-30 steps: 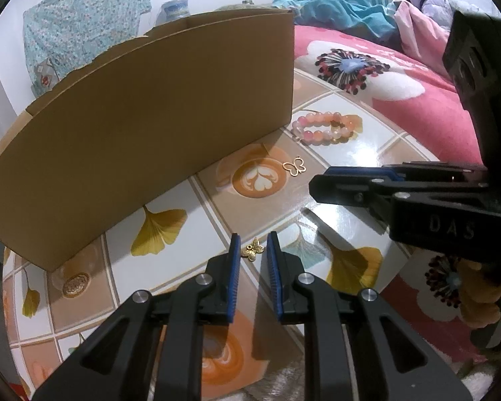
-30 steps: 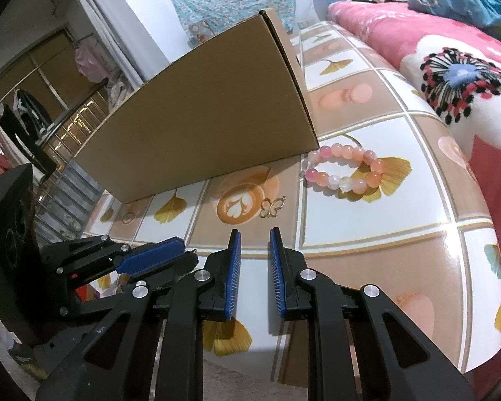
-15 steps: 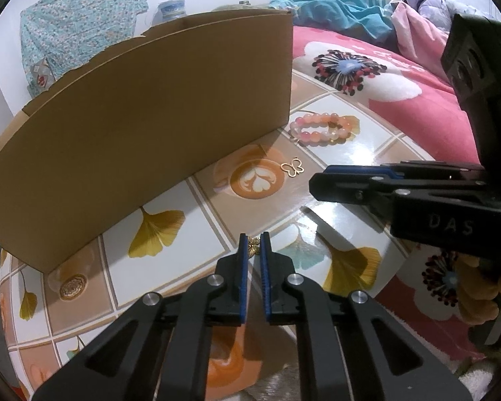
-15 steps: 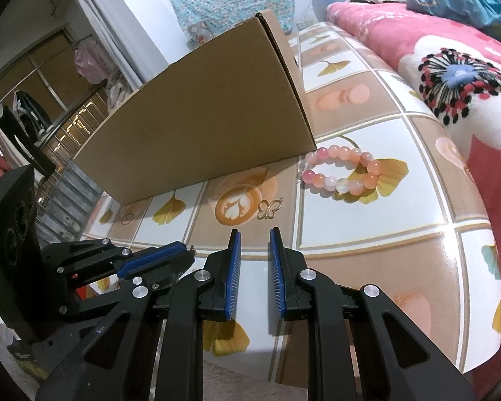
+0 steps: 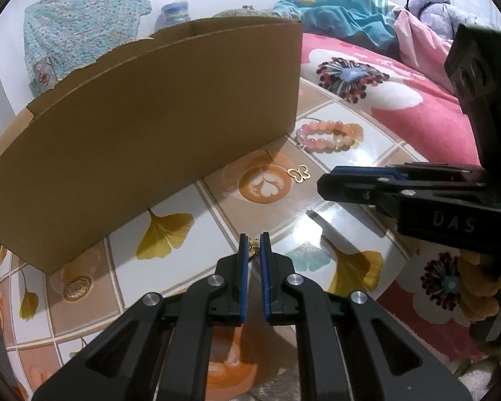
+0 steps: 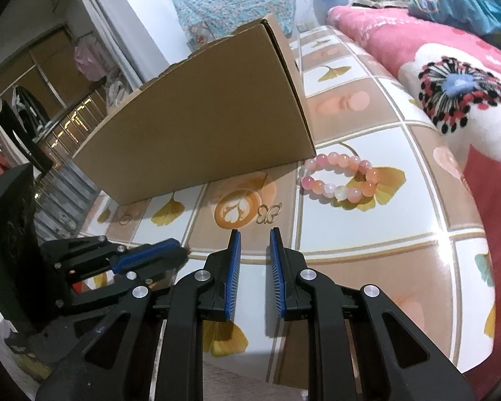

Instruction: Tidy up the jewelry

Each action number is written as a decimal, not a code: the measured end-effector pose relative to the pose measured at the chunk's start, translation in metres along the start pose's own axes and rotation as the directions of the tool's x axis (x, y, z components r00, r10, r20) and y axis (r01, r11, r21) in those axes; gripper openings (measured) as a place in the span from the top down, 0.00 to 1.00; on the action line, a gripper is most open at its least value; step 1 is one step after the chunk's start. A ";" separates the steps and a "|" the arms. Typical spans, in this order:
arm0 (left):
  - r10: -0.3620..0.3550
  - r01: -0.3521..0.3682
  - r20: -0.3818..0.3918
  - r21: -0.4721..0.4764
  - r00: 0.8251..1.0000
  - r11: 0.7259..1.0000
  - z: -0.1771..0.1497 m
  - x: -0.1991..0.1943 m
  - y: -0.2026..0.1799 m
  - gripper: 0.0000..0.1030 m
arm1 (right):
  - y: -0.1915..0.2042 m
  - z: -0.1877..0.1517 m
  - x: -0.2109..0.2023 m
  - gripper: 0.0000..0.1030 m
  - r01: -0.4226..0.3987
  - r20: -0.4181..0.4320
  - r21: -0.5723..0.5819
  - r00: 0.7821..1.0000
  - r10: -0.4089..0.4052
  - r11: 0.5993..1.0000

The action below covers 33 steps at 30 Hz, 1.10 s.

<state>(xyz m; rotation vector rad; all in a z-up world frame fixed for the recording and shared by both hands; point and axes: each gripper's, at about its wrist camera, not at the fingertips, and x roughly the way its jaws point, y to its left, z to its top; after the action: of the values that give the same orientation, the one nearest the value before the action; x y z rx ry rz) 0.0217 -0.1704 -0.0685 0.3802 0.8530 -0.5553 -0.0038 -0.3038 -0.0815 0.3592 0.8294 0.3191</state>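
Observation:
My left gripper (image 5: 254,242) is shut on a small gold butterfly charm (image 5: 254,246) pinched between its blue pads, just above the tiled table. A gold butterfly-outline piece (image 5: 299,172) lies on the table near the box corner, and it also shows in the right wrist view (image 6: 268,212). A pink bead bracelet (image 5: 325,135) lies beyond it, also in the right wrist view (image 6: 338,182). My right gripper (image 6: 254,244) is open and empty, hovering short of the butterfly outline. A tall cardboard box (image 5: 140,127) stands behind the jewelry; its inside is hidden.
The table (image 6: 384,260) has a glossy tile-pattern cover. A bed with a pink floral blanket (image 6: 451,77) runs along its right side. A small round gold piece (image 5: 77,286) lies by the box's left corner. The left gripper's body (image 6: 83,267) sits left of the right gripper.
My left gripper closed on the small gold butterfly charm and lifted it slightly off the table. My right gripper stayed open and barely moved.

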 end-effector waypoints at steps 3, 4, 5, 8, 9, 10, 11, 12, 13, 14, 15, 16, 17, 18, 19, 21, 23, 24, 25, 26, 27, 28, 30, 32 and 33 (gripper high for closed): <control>0.005 -0.005 0.016 -0.011 1.000 1.000 0.001 -0.003 0.004 0.94 | 0.005 0.002 0.003 0.82 0.033 0.001 -0.036 0.999 -0.033 0.999; 0.007 -0.006 0.022 -0.016 1.000 1.000 0.001 -0.004 0.006 0.94 | 0.007 0.003 0.004 0.82 0.047 0.001 -0.050 0.999 -0.047 0.998; 0.006 -0.006 0.024 -0.019 1.000 1.000 0.001 -0.004 0.008 0.94 | 0.009 0.003 0.005 0.82 0.059 0.000 -0.060 0.998 -0.059 0.996; 0.007 -0.006 0.031 -0.024 0.999 1.000 0.001 -0.005 0.012 0.94 | 0.014 0.007 0.010 0.76 0.092 0.002 -0.102 0.996 -0.093 0.990; 0.006 -0.005 0.033 -0.025 0.999 1.000 0.001 -0.005 0.012 0.94 | 0.016 0.008 0.013 0.74 0.103 0.001 -0.120 0.995 -0.103 0.987; 0.005 -0.004 0.035 -0.026 0.999 1.000 0.001 -0.005 0.013 0.94 | 0.018 0.008 0.015 0.74 0.112 -0.001 -0.136 0.994 -0.113 0.984; 0.004 -0.003 0.037 -0.026 0.999 1.000 0.001 -0.005 0.013 0.94 | 0.020 0.008 0.018 0.74 0.125 -0.004 -0.159 0.992 -0.127 0.979; 0.002 -0.001 0.038 -0.027 0.999 1.000 0.001 -0.005 0.014 0.94 | 0.022 0.010 0.021 0.73 0.139 0.000 -0.193 0.990 -0.141 0.971; 0.000 0.001 0.039 -0.027 0.999 1.000 0.000 -0.005 0.014 0.94 | 0.024 0.011 0.024 0.72 0.145 -0.001 -0.216 0.989 -0.149 0.965; -0.001 0.002 0.041 -0.027 0.999 1.000 0.000 -0.005 0.015 0.94 | 0.025 0.013 0.026 0.72 0.146 -0.004 -0.234 0.988 -0.152 0.961; -0.002 0.003 0.042 -0.027 0.999 1.000 0.000 -0.005 0.015 0.94 | 0.026 0.016 0.028 0.72 0.146 -0.010 -0.259 0.988 -0.154 0.955; -0.003 0.004 0.044 -0.027 0.999 1.000 0.000 -0.005 0.016 0.94 | 0.026 0.018 0.031 0.72 0.148 -0.015 -0.279 0.987 -0.159 0.949; -0.004 0.006 0.045 -0.028 0.999 1.000 0.000 -0.005 0.016 0.94 | 0.027 0.020 0.033 0.72 0.149 -0.022 -0.306 0.986 -0.164 0.940; -0.004 0.006 0.046 -0.028 0.999 1.000 0.000 -0.005 0.017 0.94 | 0.028 0.020 0.034 0.72 0.146 -0.030 -0.332 0.986 -0.165 0.932; -0.004 0.006 0.047 -0.029 0.999 1.000 0.000 -0.005 0.018 0.94 | 0.029 0.022 0.035 0.72 0.141 -0.040 -0.367 0.985 -0.167 0.919; -0.007 0.009 0.048 -0.032 0.999 0.999 0.000 -0.005 0.019 0.94 | 0.031 0.024 0.037 0.72 0.117 -0.068 -0.438 0.984 -0.162 0.891; -0.009 0.011 0.052 -0.033 0.999 0.999 0.000 -0.005 0.020 0.94 | 0.031 0.029 0.040 0.72 0.072 -0.111 -0.478 0.984 -0.141 0.876; -0.011 0.012 0.054 -0.033 0.999 0.999 -0.001 -0.006 0.021 0.94 | 0.031 0.031 0.041 0.72 0.052 -0.132 -0.497 0.982 -0.135 0.866; -0.011 0.013 0.057 -0.033 0.998 0.999 -0.001 -0.006 0.021 0.94 | 0.030 0.034 0.042 0.72 0.032 -0.152 -0.517 0.980 -0.129 0.855; -0.011 0.013 0.058 -0.033 0.998 0.999 -0.001 -0.006 0.022 0.94 | 0.028 0.037 0.044 0.72 0.020 -0.167 -0.528 0.978 -0.127 0.849; -0.013 0.015 0.058 -0.036 0.998 0.999 -0.001 -0.006 0.022 0.94 | 0.028 0.039 0.044 0.72 0.013 -0.176 -0.532 0.976 -0.126 0.847; -0.013 0.016 0.058 -0.036 0.998 0.999 -0.001 -0.006 0.022 0.94 | 0.026 0.041 0.045 0.72 0.001 -0.189 -0.537 0.974 -0.121 0.844; -0.011 0.012 0.057 -0.034 0.998 0.999 -0.001 -0.006 0.022 0.94 | 0.026 0.043 0.047 0.73 -0.012 -0.200 -0.548 0.973 -0.117 0.836; -0.012 0.014 0.056 -0.036 0.998 0.999 -0.001 -0.005 0.022 0.94 | 0.026 0.045 0.048 0.76 -0.023 -0.209 -0.553 0.971 -0.112 0.833; -0.011 0.013 0.056 -0.036 0.998 0.999 -0.001 -0.006 0.023 0.94 | 0.025 0.046 0.048 0.78 -0.027 -0.213 -0.553 0.971 -0.110 0.833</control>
<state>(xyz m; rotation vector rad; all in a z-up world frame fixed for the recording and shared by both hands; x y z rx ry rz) 0.0319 -0.1505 -0.0623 0.3255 0.8106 -0.5584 0.0589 -0.2700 -0.0734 -0.2503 0.9352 0.5521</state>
